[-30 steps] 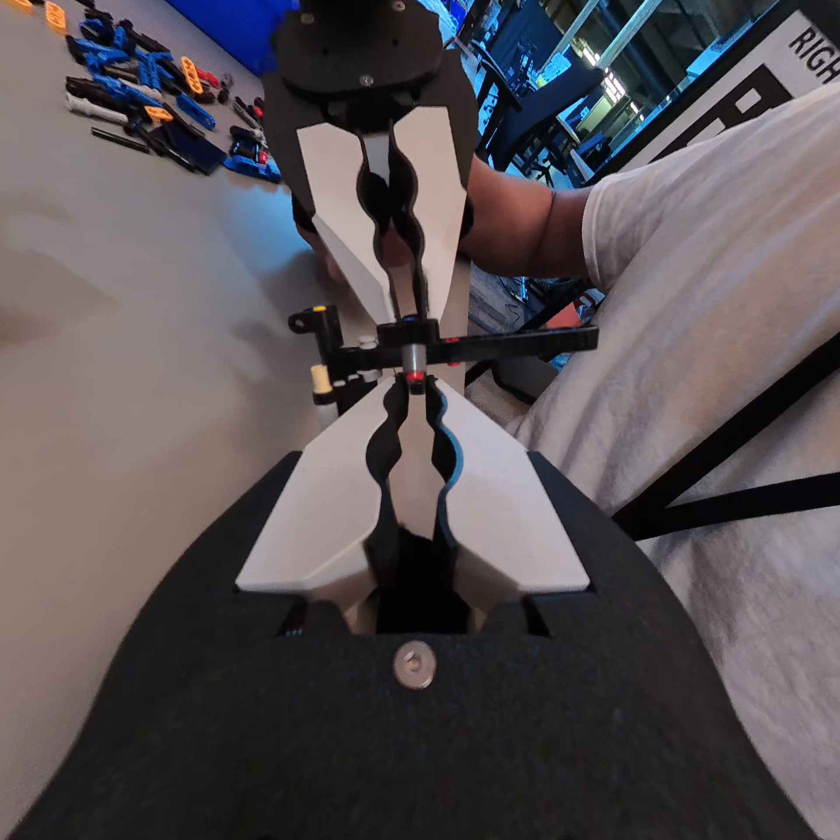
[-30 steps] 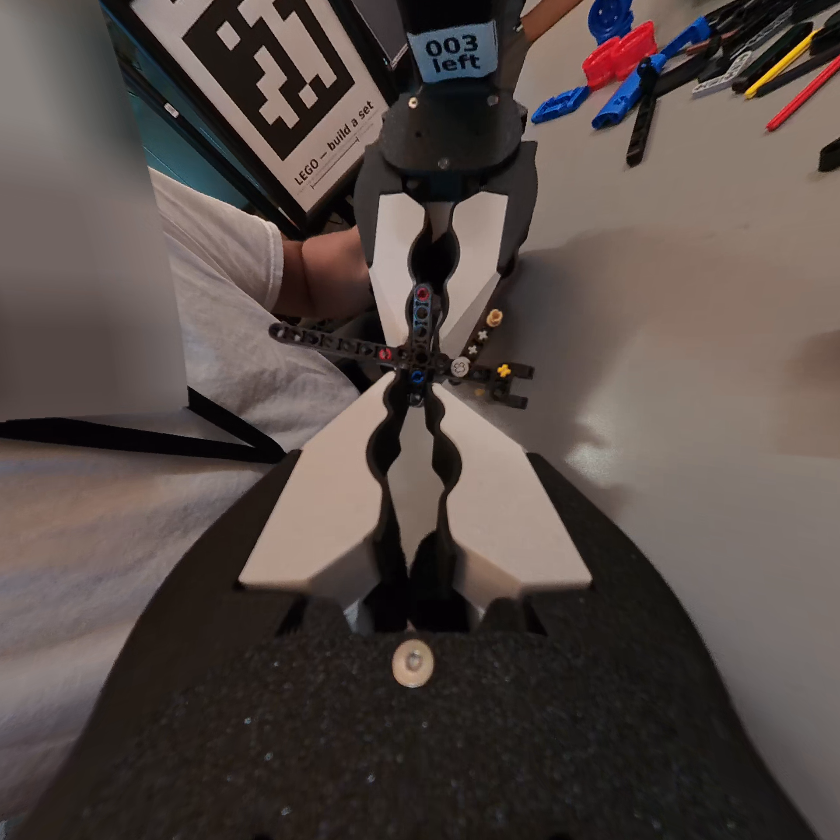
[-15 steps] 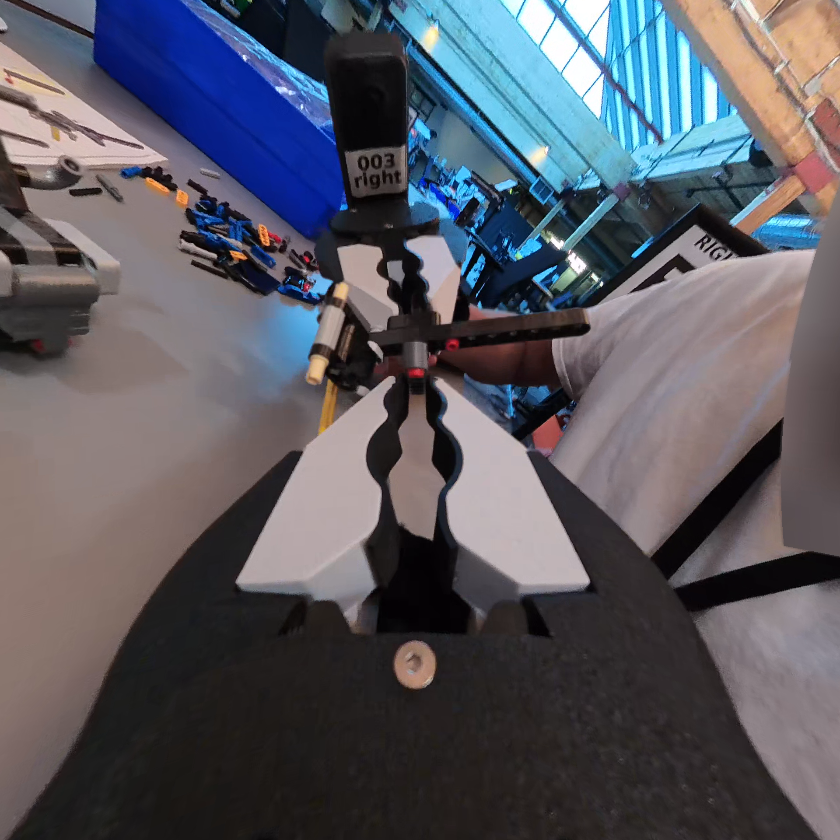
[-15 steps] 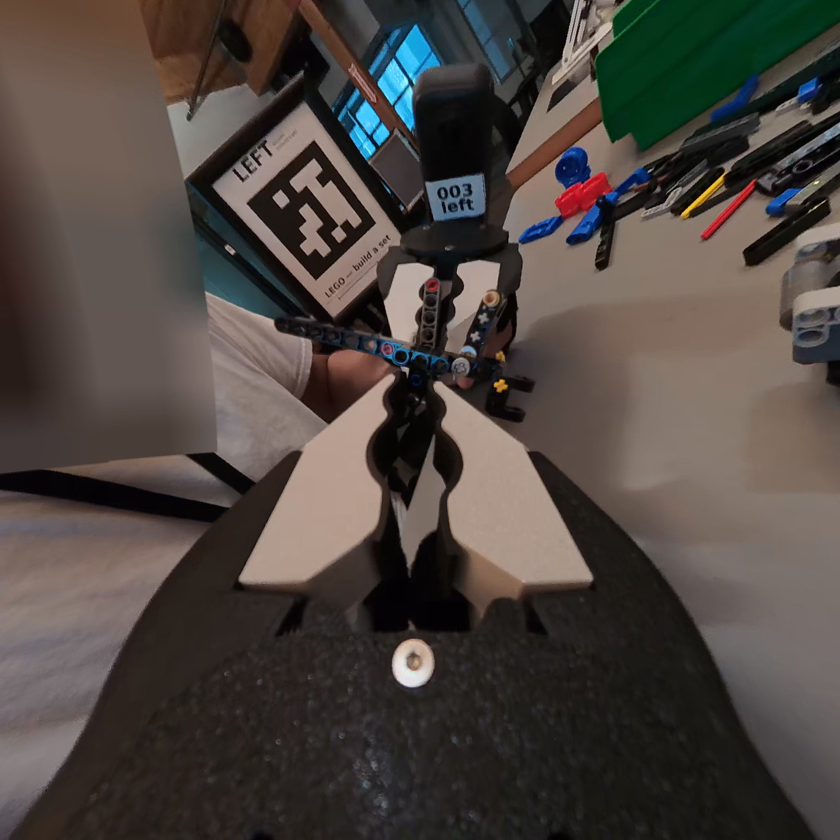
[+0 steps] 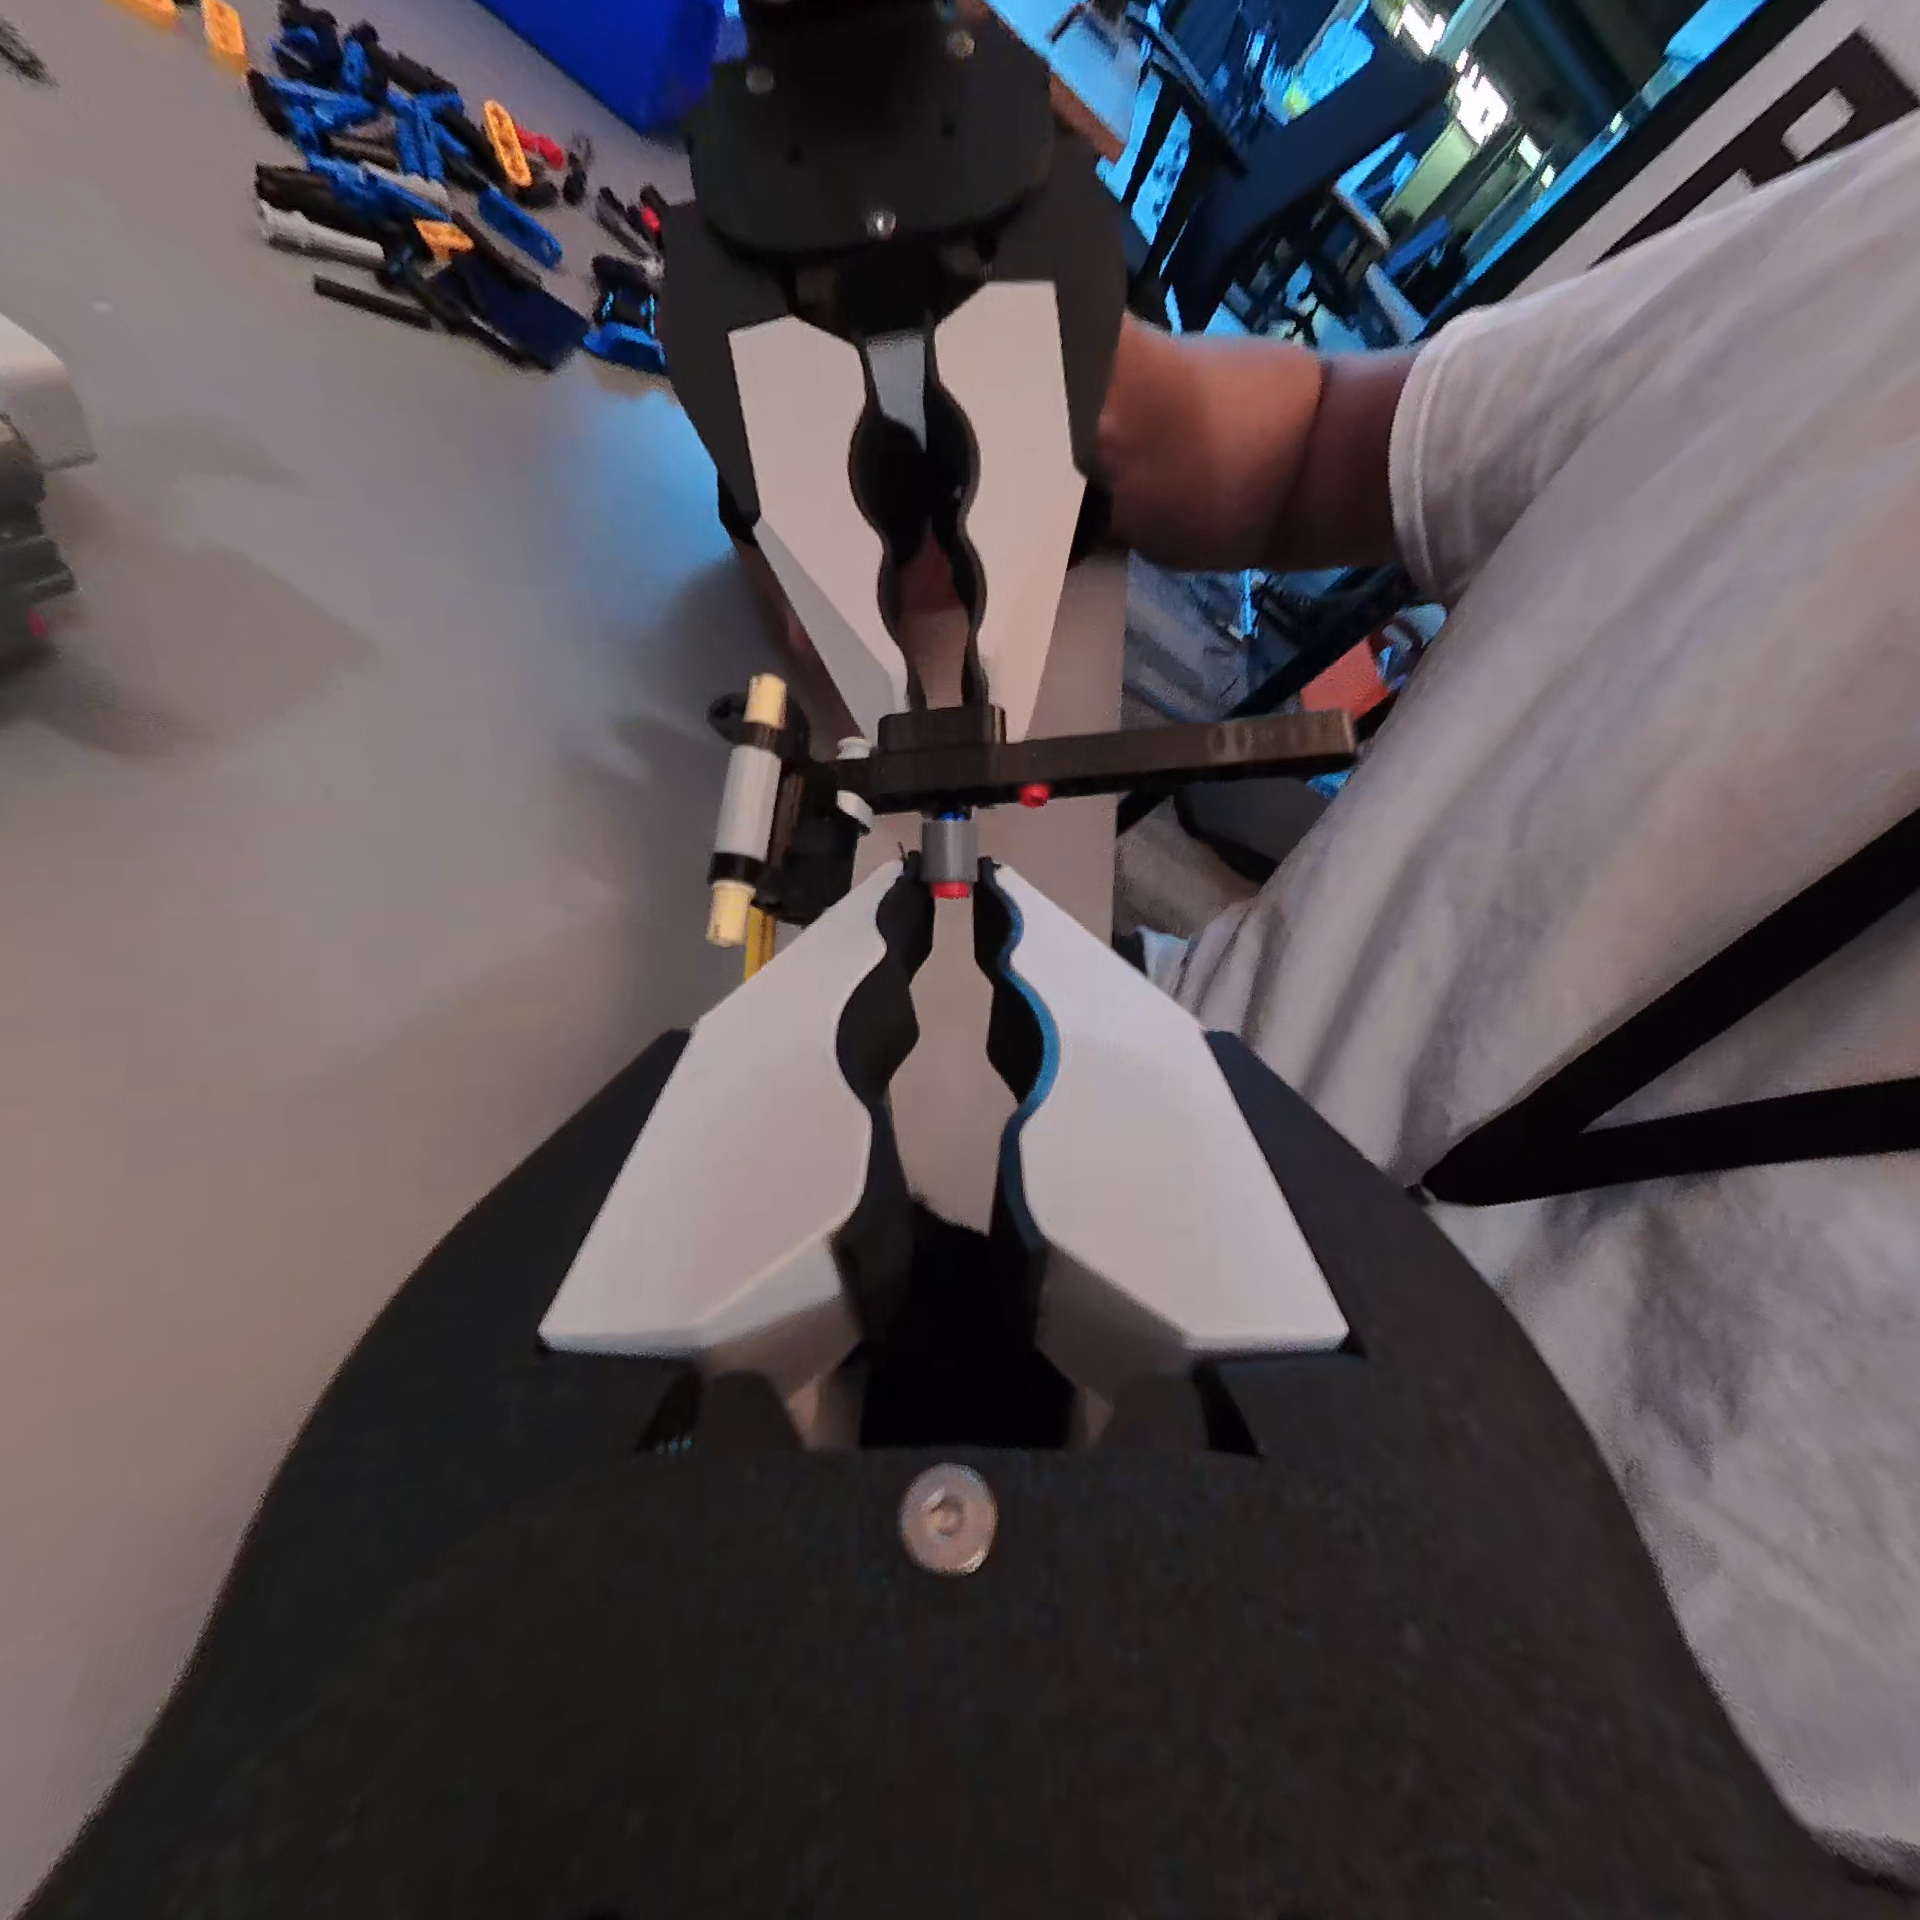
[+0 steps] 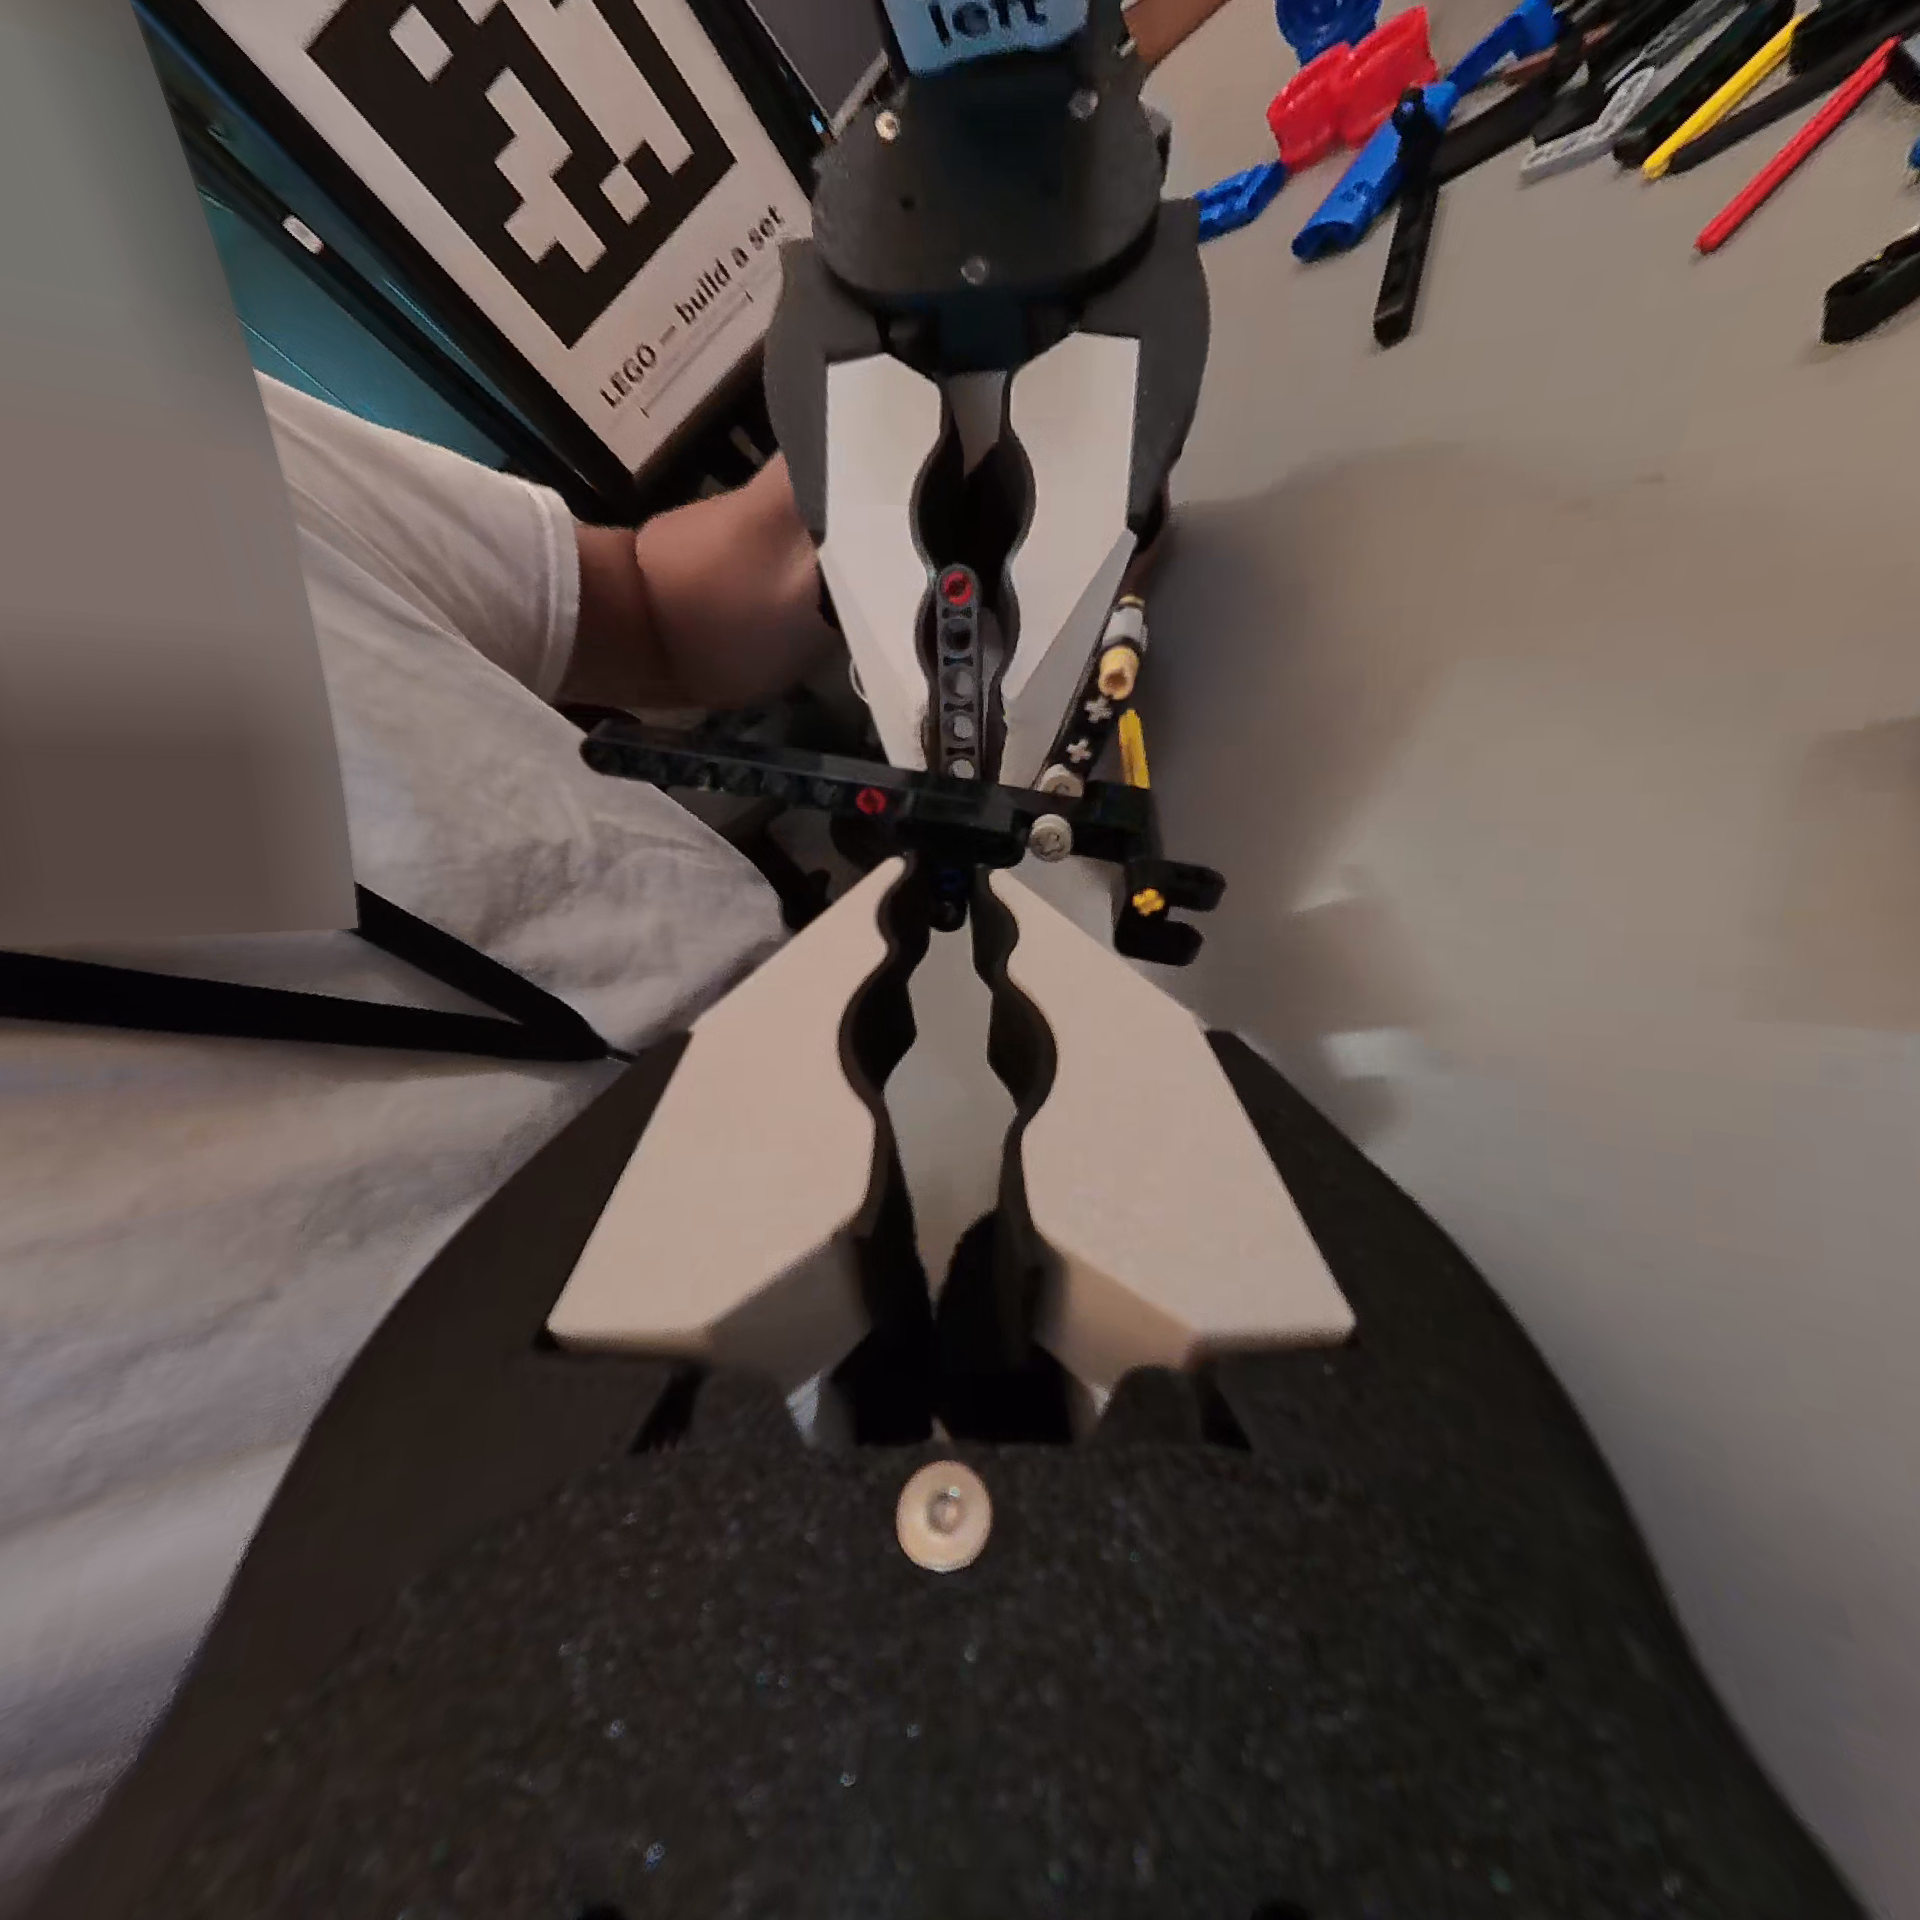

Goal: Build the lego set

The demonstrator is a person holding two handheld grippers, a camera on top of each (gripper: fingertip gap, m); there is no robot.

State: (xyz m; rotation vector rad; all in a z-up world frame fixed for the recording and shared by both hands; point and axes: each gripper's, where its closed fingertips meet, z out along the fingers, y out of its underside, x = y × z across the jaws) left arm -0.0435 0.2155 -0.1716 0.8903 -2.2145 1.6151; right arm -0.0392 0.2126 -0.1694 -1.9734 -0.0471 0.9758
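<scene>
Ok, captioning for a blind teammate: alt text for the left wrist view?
The left gripper pinches a grey pin under a black lego beam assembly, while the right gripper grips it from the opposite side above a grey table. Loose blue and orange pieces lie beyond.

The lego assembly (image 5: 1039, 764) sits between the two grippers, which face each other tip to tip: the left gripper (image 5: 948, 883) pinches its short connector from below, the right gripper (image 6: 948, 883) opposite. The long beam (image 5: 1195, 748) runs crosswise past both fingertips. Loose lego pieces (image 5: 416, 187) lie well beyond on the table (image 5: 260, 935).
</scene>
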